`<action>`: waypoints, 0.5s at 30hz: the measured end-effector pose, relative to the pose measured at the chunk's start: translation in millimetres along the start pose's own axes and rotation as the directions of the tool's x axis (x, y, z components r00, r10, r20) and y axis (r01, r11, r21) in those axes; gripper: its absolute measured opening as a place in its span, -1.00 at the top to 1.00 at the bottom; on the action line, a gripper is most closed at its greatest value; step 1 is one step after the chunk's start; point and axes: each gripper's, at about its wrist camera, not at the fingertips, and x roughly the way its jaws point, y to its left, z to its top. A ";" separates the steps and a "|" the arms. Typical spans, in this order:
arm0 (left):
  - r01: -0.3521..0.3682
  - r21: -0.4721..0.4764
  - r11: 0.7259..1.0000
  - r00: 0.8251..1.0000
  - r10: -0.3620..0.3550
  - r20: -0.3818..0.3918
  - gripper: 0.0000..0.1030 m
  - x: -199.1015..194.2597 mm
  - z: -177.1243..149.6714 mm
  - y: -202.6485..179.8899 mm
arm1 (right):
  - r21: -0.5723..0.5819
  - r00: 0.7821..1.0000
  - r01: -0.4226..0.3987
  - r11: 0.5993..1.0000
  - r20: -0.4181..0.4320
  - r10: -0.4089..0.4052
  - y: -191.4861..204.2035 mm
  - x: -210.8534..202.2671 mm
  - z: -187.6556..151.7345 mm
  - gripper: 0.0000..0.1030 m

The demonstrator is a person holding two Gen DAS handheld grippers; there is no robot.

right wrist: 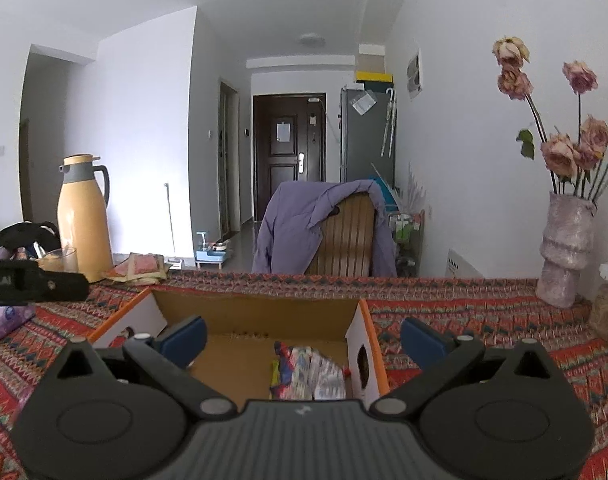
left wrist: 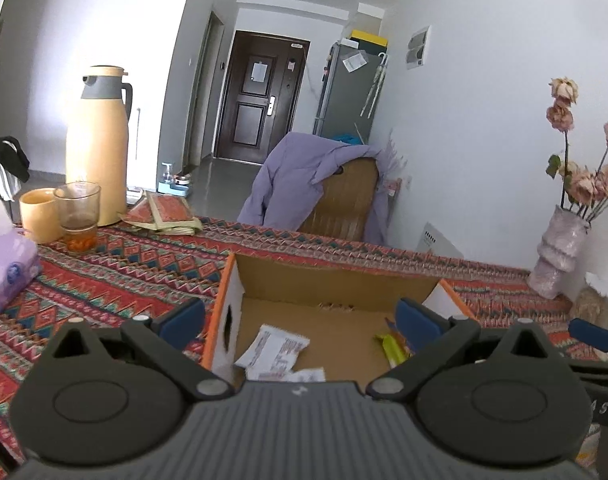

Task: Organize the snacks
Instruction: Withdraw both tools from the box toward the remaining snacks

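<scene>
An open cardboard box (left wrist: 336, 276) with orange-edged white sides sits on the patterned tablecloth. In the left wrist view it holds white snack packets (left wrist: 277, 350) and a yellow-green bar (left wrist: 392, 348). The right wrist view shows the same box (right wrist: 255, 312) with colourful snack packets (right wrist: 308, 372) against its right wall. My left gripper (left wrist: 299, 320) hangs open above the box's near-left corner, nothing between its blue pads. My right gripper (right wrist: 301, 338) is open wide above the box's right wall, also empty. The right gripper's blue fingertip (left wrist: 592, 334) shows at the left view's right edge.
A yellow thermos (left wrist: 97, 144), a yellow mug (left wrist: 39, 214), a glass (left wrist: 79, 216) and folded cloths (left wrist: 163, 216) stand at the back left. A purple tissue pack (left wrist: 5, 268) lies left. A vase of dried roses (right wrist: 568, 248) stands right. A chair with a purple jacket (right wrist: 324, 228) is behind the table.
</scene>
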 end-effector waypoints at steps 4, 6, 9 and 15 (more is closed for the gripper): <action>-0.029 -0.002 1.000 1.000 0.029 -0.012 -1.00 -18.0 -17.3 6.2 | 0.018 1.000 -0.009 1.000 -0.024 0.010 -4.2 -20.3 -15.2 -1.00; -0.038 0.006 0.999 0.999 0.038 -0.033 -1.00 -24.7 -27.5 8.4 | 0.028 0.999 -0.019 0.999 -0.040 0.020 -7.4 -31.4 -25.4 -1.00; -0.051 -0.004 0.999 0.998 0.051 -0.044 -1.00 -39.3 -43.3 12.7 | 0.021 0.998 -0.025 0.999 -0.056 0.026 -10.2 -48.8 -40.3 -1.00; -0.046 -0.009 0.999 0.997 0.046 -0.055 -1.00 -61.8 -71.6 17.2 | 0.010 0.995 -0.039 0.999 -0.088 0.040 -14.5 -76.8 -67.6 -1.00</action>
